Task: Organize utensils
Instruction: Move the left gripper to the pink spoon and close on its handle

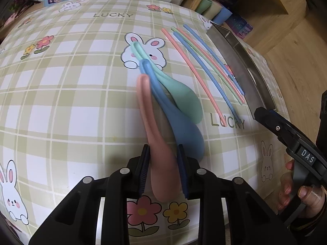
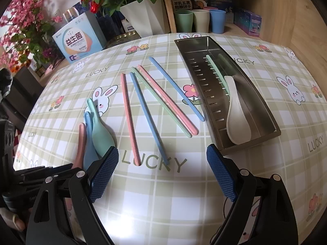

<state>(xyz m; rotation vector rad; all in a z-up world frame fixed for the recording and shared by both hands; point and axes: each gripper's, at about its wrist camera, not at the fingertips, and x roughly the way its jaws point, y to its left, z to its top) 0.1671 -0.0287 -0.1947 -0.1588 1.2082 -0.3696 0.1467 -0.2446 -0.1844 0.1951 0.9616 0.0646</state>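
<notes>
Three spoons lie together on the checked tablecloth: a pink spoon (image 1: 161,159), a blue spoon (image 1: 179,122) and a green spoon (image 1: 179,91). My left gripper (image 1: 163,169) is shut on the pink spoon's bowl. Several coloured chopsticks (image 2: 153,104) lie loose on the cloth to the spoons' right. A steel tray (image 2: 263,106) holds a white spoon (image 2: 237,120) and a green chopstick (image 2: 216,71). My right gripper (image 2: 163,173) is open and empty, low over the cloth in front of the chopsticks. It shows in the left wrist view (image 1: 286,130).
Three cups (image 2: 200,21) stand on a wooden shelf behind the table. A white flower pot (image 2: 143,18), a printed box (image 2: 81,40) and pink blossoms (image 2: 26,20) crowd the far left edge. The tray lies at the table's right side (image 1: 235,57).
</notes>
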